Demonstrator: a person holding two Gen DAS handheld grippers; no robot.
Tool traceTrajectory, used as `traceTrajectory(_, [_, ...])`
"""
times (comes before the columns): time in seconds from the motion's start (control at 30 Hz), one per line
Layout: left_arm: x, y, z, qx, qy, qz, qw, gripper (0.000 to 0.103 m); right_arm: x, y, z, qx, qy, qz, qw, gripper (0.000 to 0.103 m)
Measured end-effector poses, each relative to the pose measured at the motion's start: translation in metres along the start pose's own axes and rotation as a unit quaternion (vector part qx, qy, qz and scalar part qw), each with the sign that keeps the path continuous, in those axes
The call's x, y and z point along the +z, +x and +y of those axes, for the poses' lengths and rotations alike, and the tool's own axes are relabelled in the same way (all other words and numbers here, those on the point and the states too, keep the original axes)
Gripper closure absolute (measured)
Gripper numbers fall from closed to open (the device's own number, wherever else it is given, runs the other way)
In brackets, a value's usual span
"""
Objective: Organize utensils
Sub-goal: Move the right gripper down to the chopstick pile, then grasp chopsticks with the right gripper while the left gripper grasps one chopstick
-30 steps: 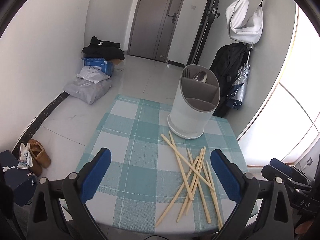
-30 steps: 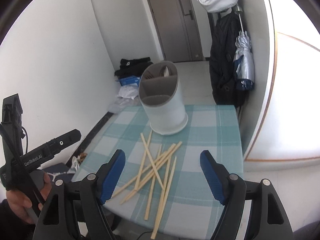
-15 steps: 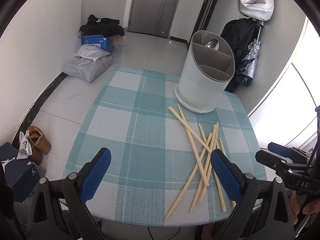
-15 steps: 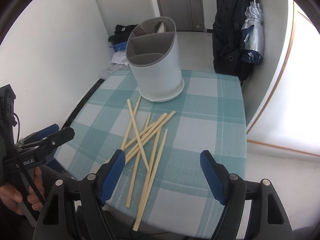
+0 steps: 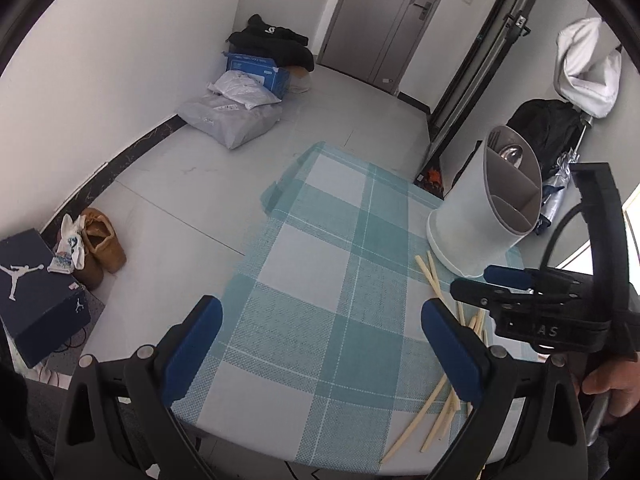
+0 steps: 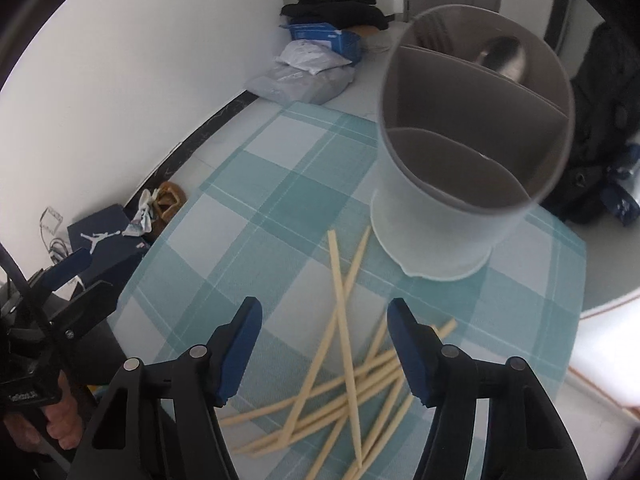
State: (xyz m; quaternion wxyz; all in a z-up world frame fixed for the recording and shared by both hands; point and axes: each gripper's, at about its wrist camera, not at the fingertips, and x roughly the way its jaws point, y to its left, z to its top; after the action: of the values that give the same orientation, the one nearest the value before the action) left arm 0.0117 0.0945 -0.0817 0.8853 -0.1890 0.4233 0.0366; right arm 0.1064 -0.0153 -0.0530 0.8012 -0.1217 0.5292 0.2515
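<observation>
Tablecloth (image 5: 320,280) in teal-and-white check covers the small table I am working over, and I take the utensil holder (image 6: 452,208) as my landmark: a pale round caddy with a grey divided insert, standing upright at the far right part of the cloth. Just in front of the holder lie the chopsticks (image 6: 344,360), a loose crossed pile of pale wooden sticks, the farthest tips almost at its base. My right gripper (image 6: 324,344) hangs over that pile, tilted steeply down, its blue-padded fingers closing with several sticks lying in the gap but none pressed by the pads. My left gripper (image 5: 320,352) is to the left of the holder and nearer to me, over bare cloth, its fingers spread wide with nothing between them. Inside the holder's rear compartment a spoon (image 5: 512,156) stands with what looks like a fork beside it; the front compartment looks empty. Behind the holder a dark jacket (image 5: 544,132) and a folded umbrella hang by the wall, with a white bag (image 5: 588,76) above them. Far to the left of the holder, across the pale tiled floor, sit grey parcels (image 5: 236,116), a blue box (image 5: 256,68) under black clothing, brown shoes (image 5: 100,240) and a dark shoe box (image 5: 36,292). A grey door (image 5: 384,20) closes the room beyond.
</observation>
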Motion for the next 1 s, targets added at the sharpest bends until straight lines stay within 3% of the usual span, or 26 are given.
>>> traceTrajectory(0.27, [0.009,0.009,0.023,-0.003,-0.06,0.023,0.9979,0.005,0.026,0.052,0.027,-0.051,-0.076,0.033,0.995,0.057])
traceTrajectory(0.37, [0.014,0.003,0.026,-0.003,-0.068,0.006,0.9977,0.005,0.031,0.067,0.017,-0.066,-0.055,0.046,0.995,0.075])
traceTrajectory(0.47, [0.016,0.002,0.025,-0.003,-0.067,0.0,0.9978,0.005,0.031,0.073,0.011,-0.055,-0.042,0.054,0.996,0.085])
traceTrajectory(0.53, [0.016,0.003,0.025,-0.009,-0.07,0.001,0.9975,0.005,0.031,0.073,0.013,-0.064,-0.047,0.051,0.996,0.086])
traceTrajectory(0.6, [0.016,0.004,0.026,-0.02,-0.076,0.006,0.9969,0.005,0.03,0.073,0.013,-0.059,-0.046,0.051,0.996,0.095])
traceTrajectory(0.8, [0.014,0.006,0.024,-0.015,-0.072,0.012,0.9972,0.005,0.027,0.064,0.012,-0.055,-0.045,0.041,0.997,0.097])
traceTrajectory(1.0, [0.011,0.008,0.012,0.0,-0.047,0.011,0.9988,0.005,0.017,0.031,0.011,-0.046,-0.049,0.0,0.998,0.097])
